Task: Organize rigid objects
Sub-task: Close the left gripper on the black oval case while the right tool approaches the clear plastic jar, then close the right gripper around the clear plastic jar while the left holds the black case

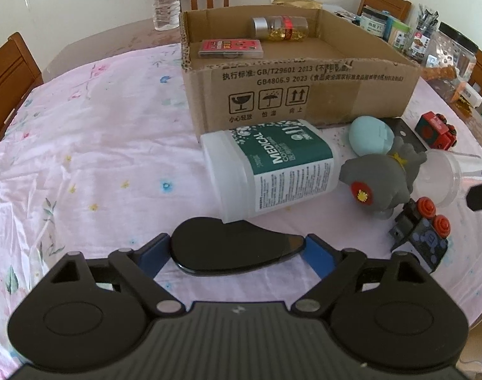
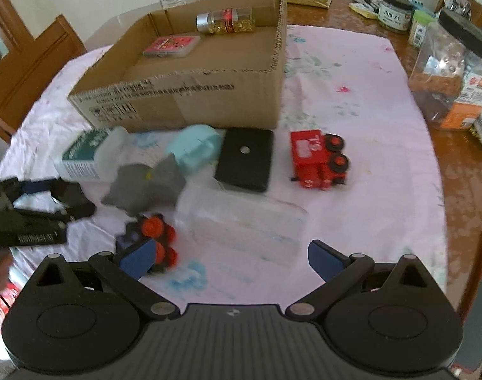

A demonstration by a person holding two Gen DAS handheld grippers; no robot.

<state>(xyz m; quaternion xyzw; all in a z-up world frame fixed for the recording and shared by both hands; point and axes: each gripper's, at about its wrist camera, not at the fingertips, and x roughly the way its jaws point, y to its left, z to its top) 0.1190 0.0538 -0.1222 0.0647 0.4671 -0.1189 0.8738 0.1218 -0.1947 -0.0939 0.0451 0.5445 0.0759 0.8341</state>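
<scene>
The left gripper [image 1: 237, 247] has its fingers [image 1: 317, 251] against both ends of a black teardrop-shaped piece [image 1: 228, 248] on the surface [image 1: 98, 158], probably gripped. Right gripper [image 2: 228, 255] hangs open, empty. Next: lift it into the cardboard box [image 1: 304, 95] beyond the medical bottle [image 1: 272, 167]

We see open cloth on the desk [image 1: 92, 145] left of the cardboard box [image 1: 304, 95], while toys and a lying bottle [image 1: 269, 167] crowd its front.
</scene>
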